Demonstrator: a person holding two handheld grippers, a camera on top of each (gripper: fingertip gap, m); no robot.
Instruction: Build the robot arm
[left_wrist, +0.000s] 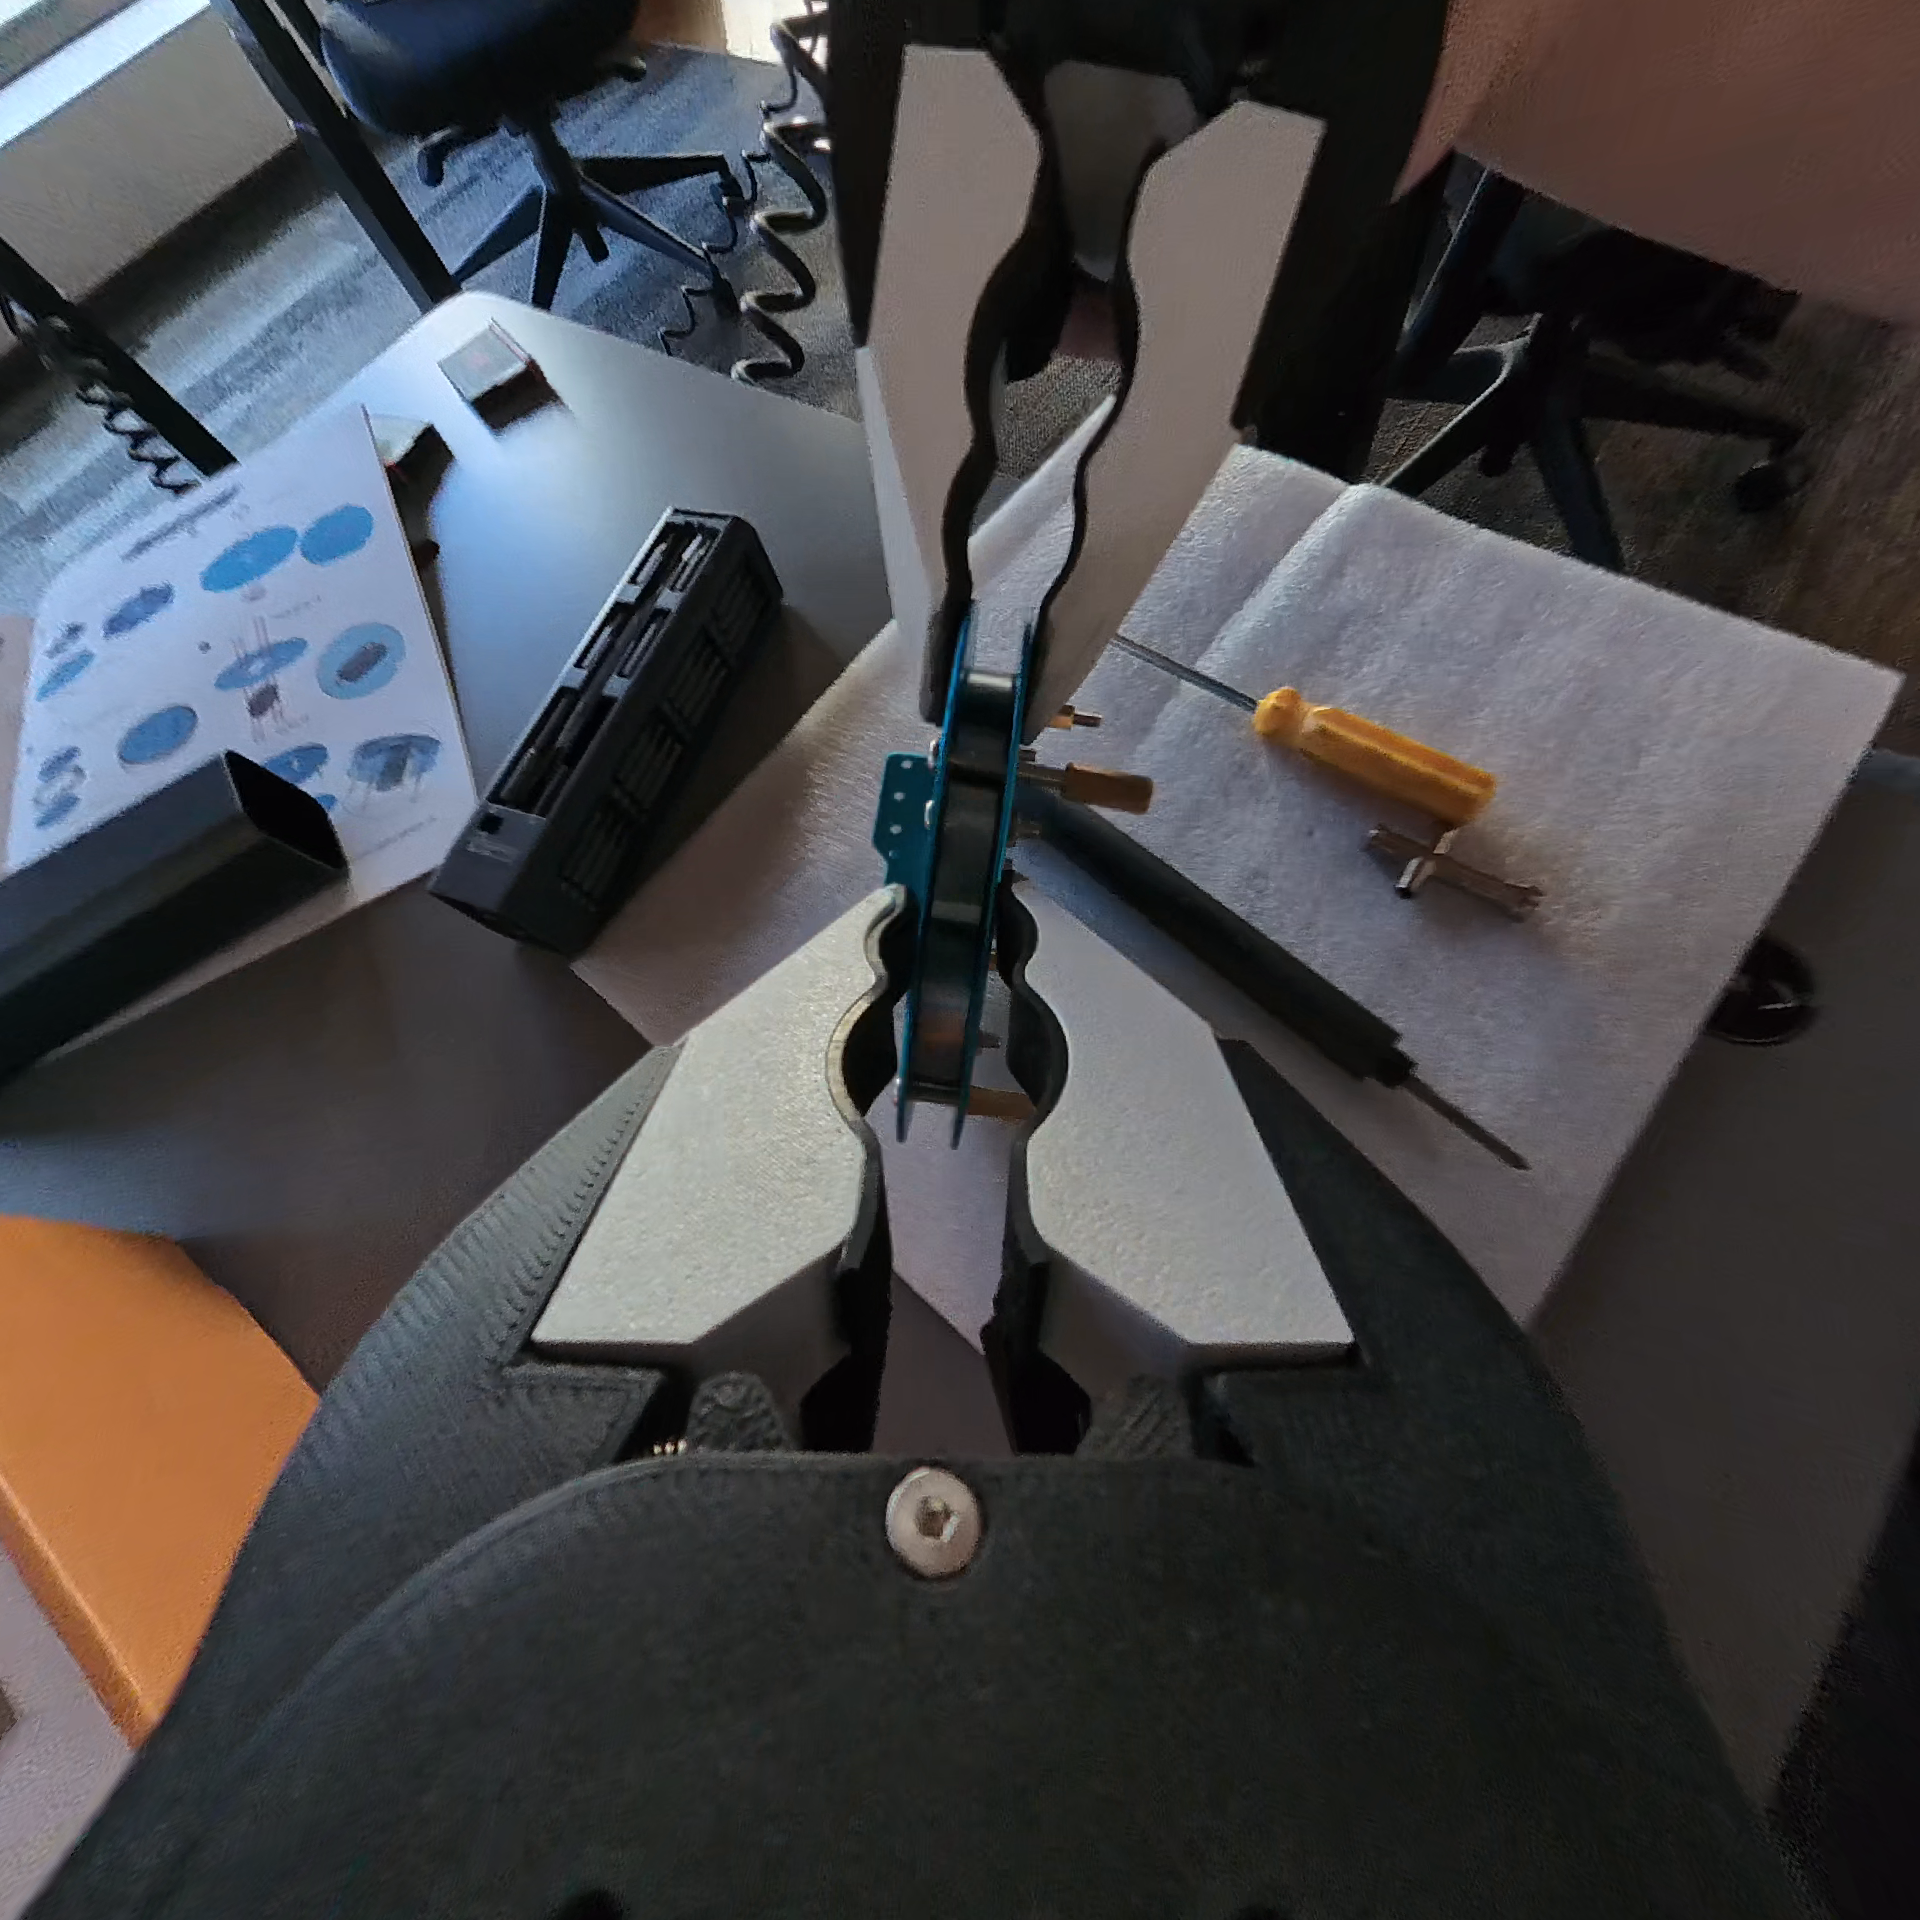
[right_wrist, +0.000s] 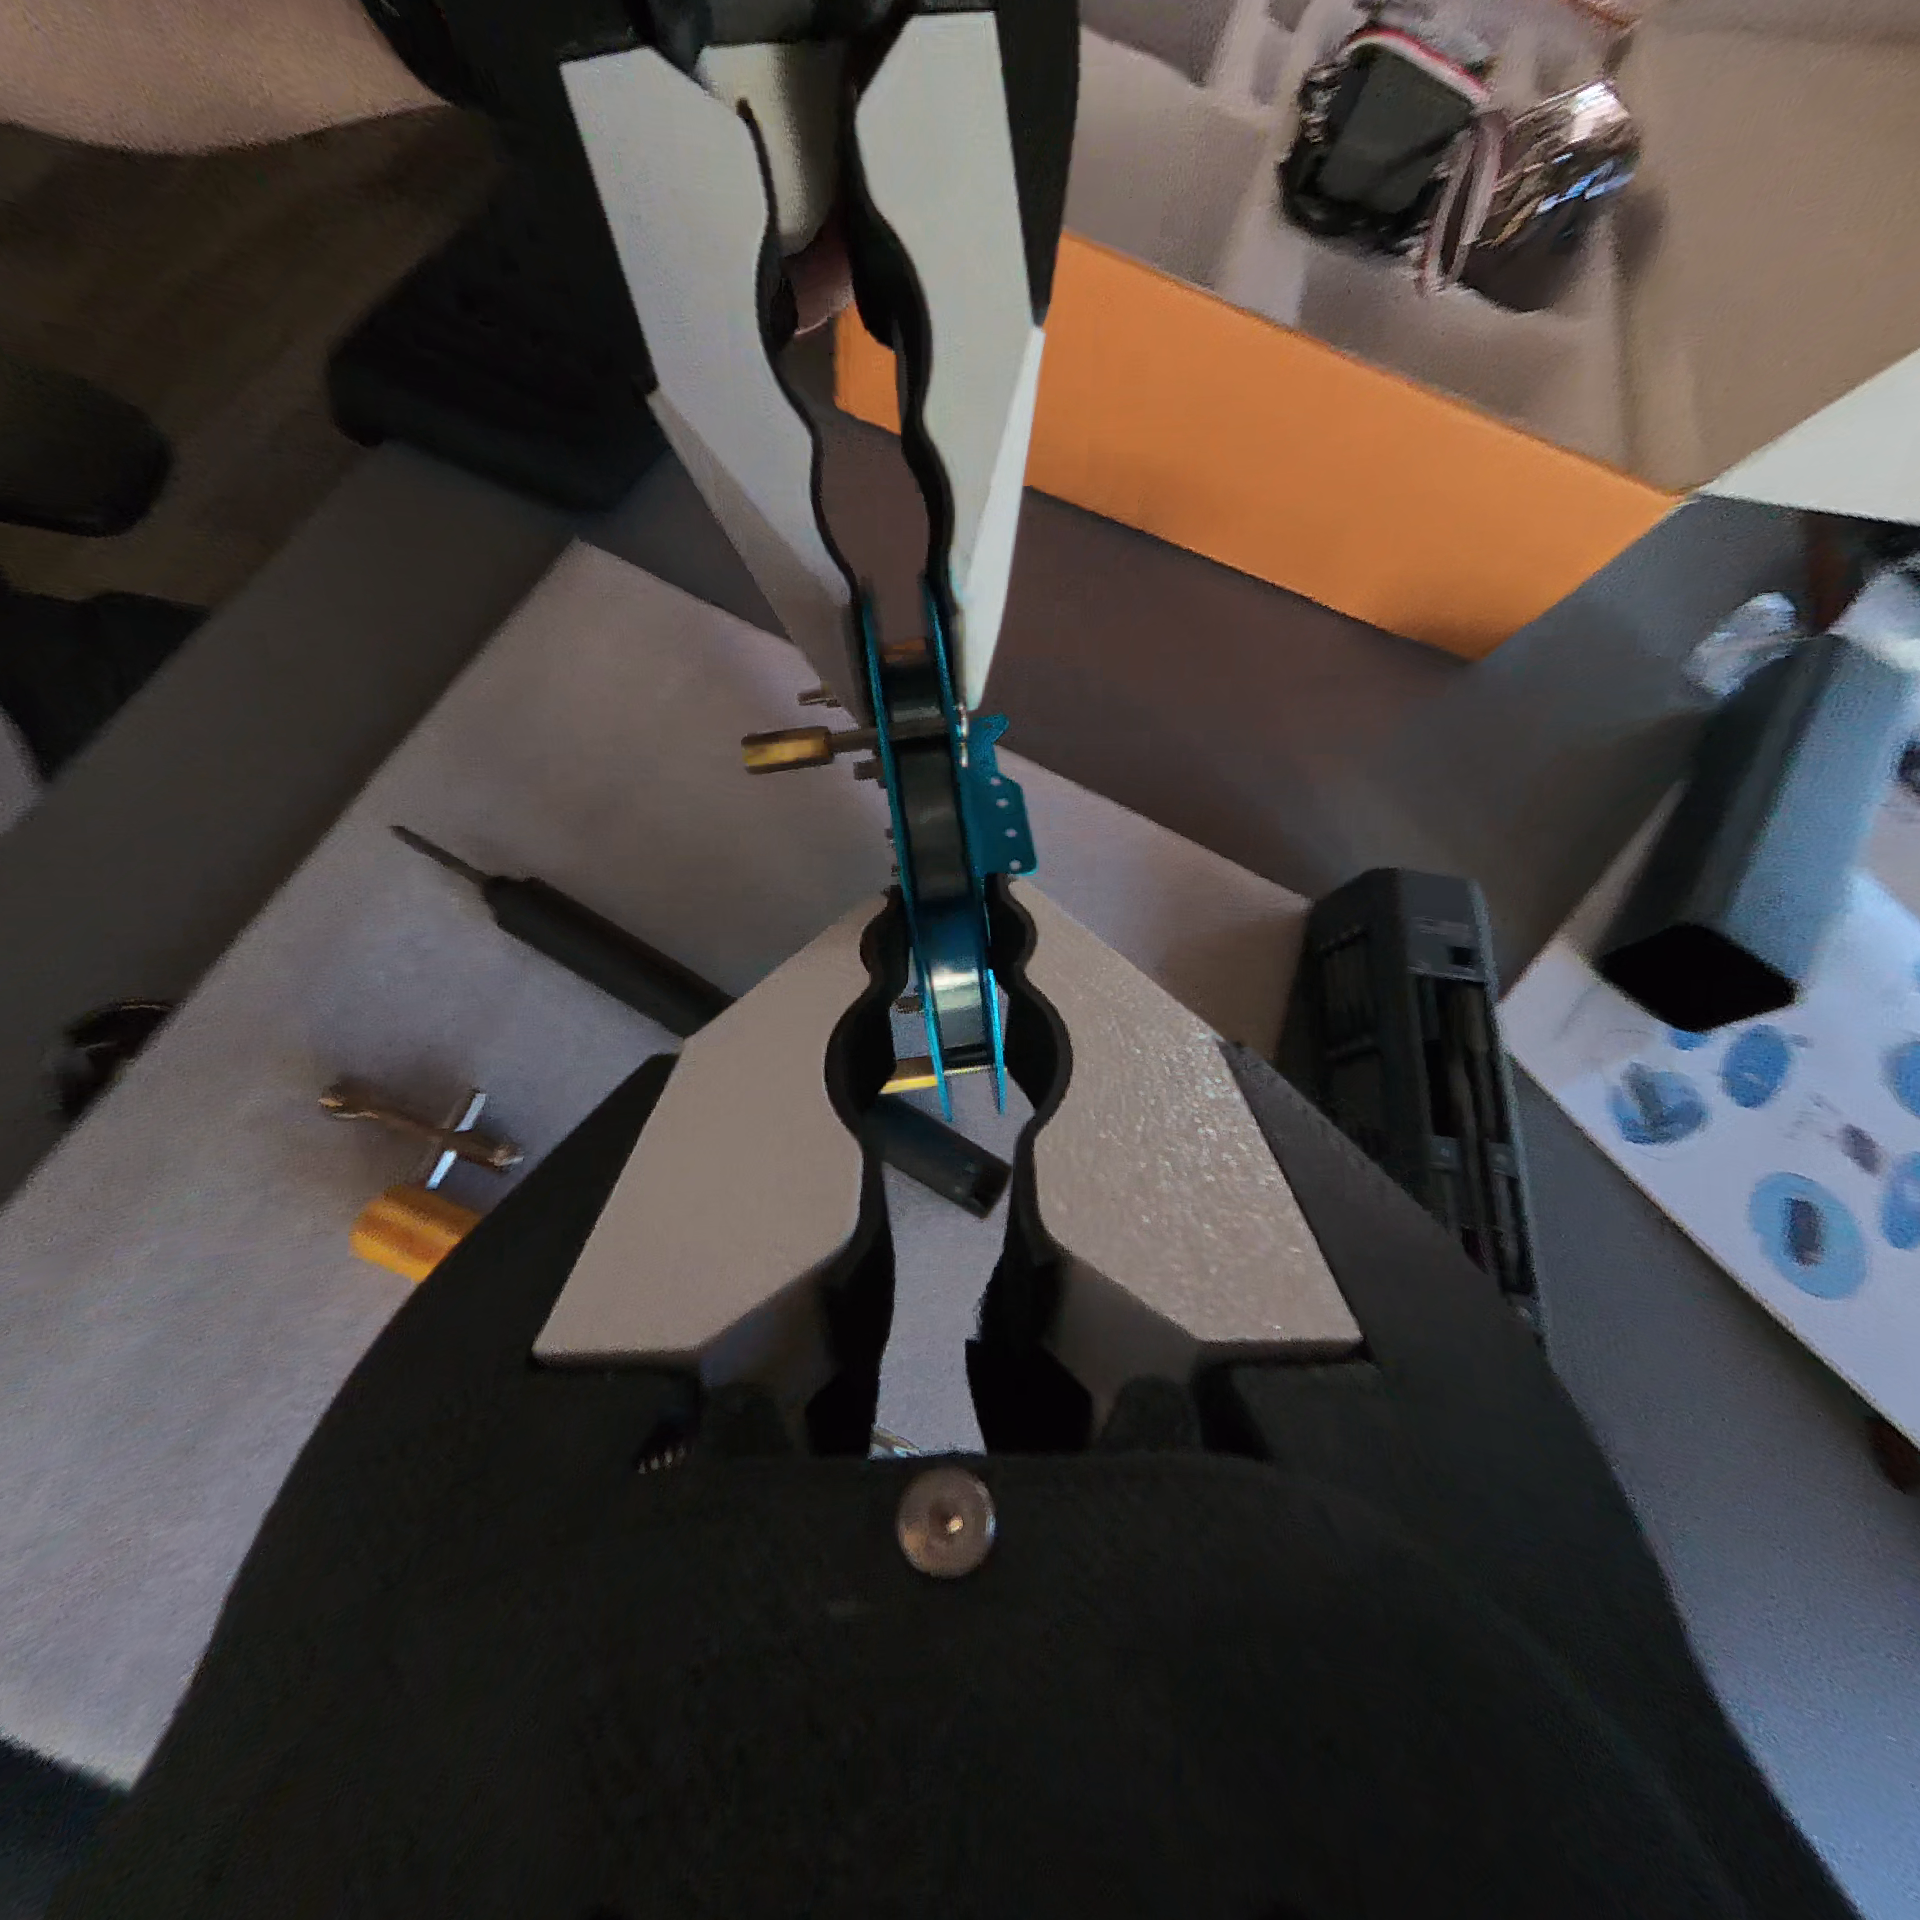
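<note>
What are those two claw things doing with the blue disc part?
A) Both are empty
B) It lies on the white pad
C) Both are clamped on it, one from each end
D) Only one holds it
C: the left claw and the right claw each pinch an opposite edge of the blue disc part, held above the white pad.
</note>
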